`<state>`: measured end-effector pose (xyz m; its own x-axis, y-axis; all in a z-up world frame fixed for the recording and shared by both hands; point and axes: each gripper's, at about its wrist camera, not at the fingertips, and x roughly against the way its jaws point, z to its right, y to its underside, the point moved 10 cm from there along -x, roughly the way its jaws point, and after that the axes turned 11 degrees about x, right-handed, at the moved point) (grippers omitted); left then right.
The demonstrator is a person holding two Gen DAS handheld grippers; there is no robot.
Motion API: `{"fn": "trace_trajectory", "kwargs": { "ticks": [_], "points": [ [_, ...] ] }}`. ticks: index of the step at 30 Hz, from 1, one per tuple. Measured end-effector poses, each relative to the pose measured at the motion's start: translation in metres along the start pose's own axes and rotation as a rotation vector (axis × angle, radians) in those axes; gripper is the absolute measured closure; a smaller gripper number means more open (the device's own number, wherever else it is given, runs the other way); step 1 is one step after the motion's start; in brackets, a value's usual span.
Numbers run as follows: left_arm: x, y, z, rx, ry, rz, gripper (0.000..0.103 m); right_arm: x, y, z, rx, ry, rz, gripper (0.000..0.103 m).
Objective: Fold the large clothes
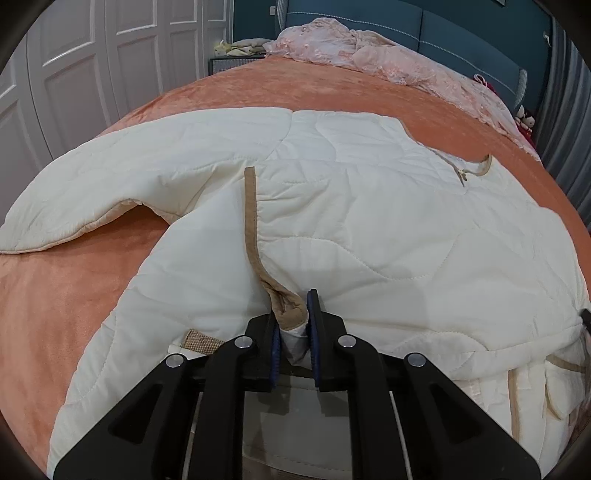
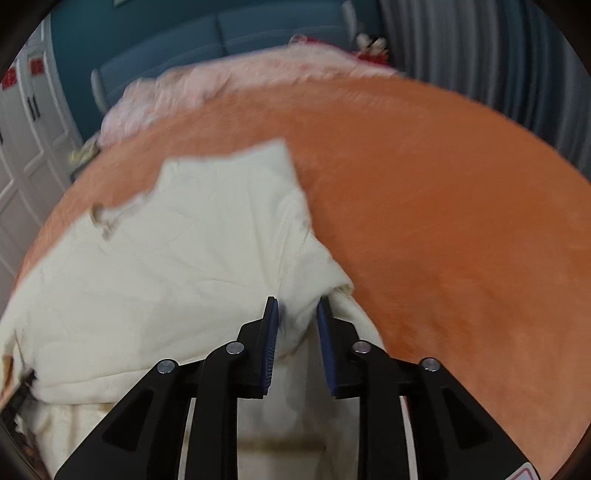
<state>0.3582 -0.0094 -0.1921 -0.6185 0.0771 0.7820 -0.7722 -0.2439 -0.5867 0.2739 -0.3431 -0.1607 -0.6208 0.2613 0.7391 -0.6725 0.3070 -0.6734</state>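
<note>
A cream quilted jacket (image 1: 351,206) with tan trim lies spread on the orange bed cover (image 1: 66,295), one sleeve (image 1: 92,192) stretched to the left. My left gripper (image 1: 295,325) is shut on the jacket's near edge, pinching a bunched bit of the tan trim (image 1: 286,306) between its blue pads. In the blurred right wrist view the same jacket (image 2: 177,266) fills the lower left. My right gripper (image 2: 299,317) is at its near right edge, with a thick fold of cream fabric filling the narrow gap between its pads.
Orange bed cover (image 2: 461,240) stretches wide to the right of the jacket. A crumpled pink blanket (image 1: 369,51) lies along the blue headboard (image 1: 461,29). White wardrobe doors (image 1: 92,66) stand at the left, and a grey curtain (image 1: 569,122) hangs at the right.
</note>
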Motion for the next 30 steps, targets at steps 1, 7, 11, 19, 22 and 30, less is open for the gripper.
{"fn": "trace_trajectory", "kwargs": {
  "ticks": [1,7,11,19,22,30],
  "points": [
    [0.001,0.0,-0.001,0.009,0.01,0.002,0.09,0.018,-0.003,-0.008,-0.002,-0.007,0.042,0.079],
    [0.013,-0.006,-0.008,0.088,0.079,-0.003,0.068,0.053,0.01,-0.154,0.239,-0.24,0.031,0.079],
    [0.035,-0.014,-0.027,0.121,0.094,0.025,0.047,0.033,0.034,-0.215,0.331,-0.301,-0.049,0.079],
    [0.065,-0.045,-0.133,0.272,0.088,0.051,0.03,-0.001,0.054,-0.241,0.383,-0.215,-0.11,0.078],
    [0.066,-0.062,-0.2,0.403,0.056,0.061,0.026,-0.009,0.052,-0.247,0.406,-0.196,-0.106,0.078],
    [0.042,-0.091,-0.346,0.787,0.009,0.087,0.03,-0.003,0.055,-0.244,0.378,-0.213,-0.074,0.079]
  ]
}}
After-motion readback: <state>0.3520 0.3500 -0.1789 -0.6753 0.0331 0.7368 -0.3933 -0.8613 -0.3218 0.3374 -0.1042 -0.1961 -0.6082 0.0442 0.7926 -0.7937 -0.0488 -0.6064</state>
